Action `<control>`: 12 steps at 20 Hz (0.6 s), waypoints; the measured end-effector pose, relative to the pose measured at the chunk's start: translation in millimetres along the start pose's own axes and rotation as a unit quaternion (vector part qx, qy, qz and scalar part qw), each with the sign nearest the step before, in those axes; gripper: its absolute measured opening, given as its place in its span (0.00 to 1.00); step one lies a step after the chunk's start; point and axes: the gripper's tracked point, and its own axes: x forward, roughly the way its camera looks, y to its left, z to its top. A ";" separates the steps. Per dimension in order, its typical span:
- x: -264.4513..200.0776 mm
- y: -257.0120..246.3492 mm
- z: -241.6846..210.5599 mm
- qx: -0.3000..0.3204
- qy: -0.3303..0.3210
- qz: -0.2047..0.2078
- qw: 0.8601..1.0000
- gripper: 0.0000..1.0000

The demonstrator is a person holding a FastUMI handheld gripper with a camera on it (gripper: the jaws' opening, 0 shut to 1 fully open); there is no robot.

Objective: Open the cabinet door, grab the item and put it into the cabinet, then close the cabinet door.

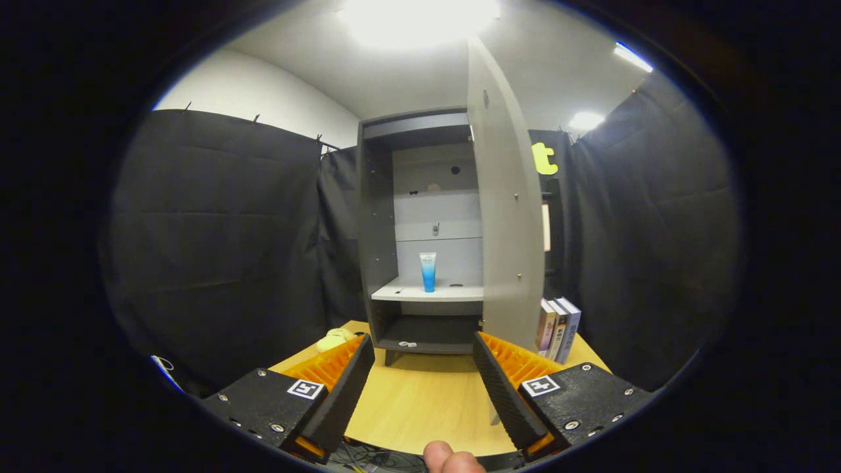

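A grey cabinet (381, 230) stands on the wooden table beyond my fingers. Its door (506, 217) is swung wide open toward me on the right side. A blue and white tube (428, 271) stands upright on the cabinet's light middle shelf (453, 292). My gripper (424, 374) is open, well back from the cabinet, with nothing between its two orange and black fingers (341, 387). The open door's lower edge hangs just above the right finger (506, 387).
Three books (558, 328) stand upright on the table right of the door. A yellow soft object (334, 339) lies left of the cabinet's base, beyond the left finger. Small bits (407, 343) lie on the bottom shelf. A fingertip (447, 458) shows below the gripper.
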 end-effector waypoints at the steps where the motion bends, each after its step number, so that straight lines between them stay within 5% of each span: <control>1: -1.3 -14.0 2.1 -0.001 -0.001 -0.005 1.000 0.93; 12: 44.6 -206.0 39.7 0.011 -0.001 -0.100 0.995 0.93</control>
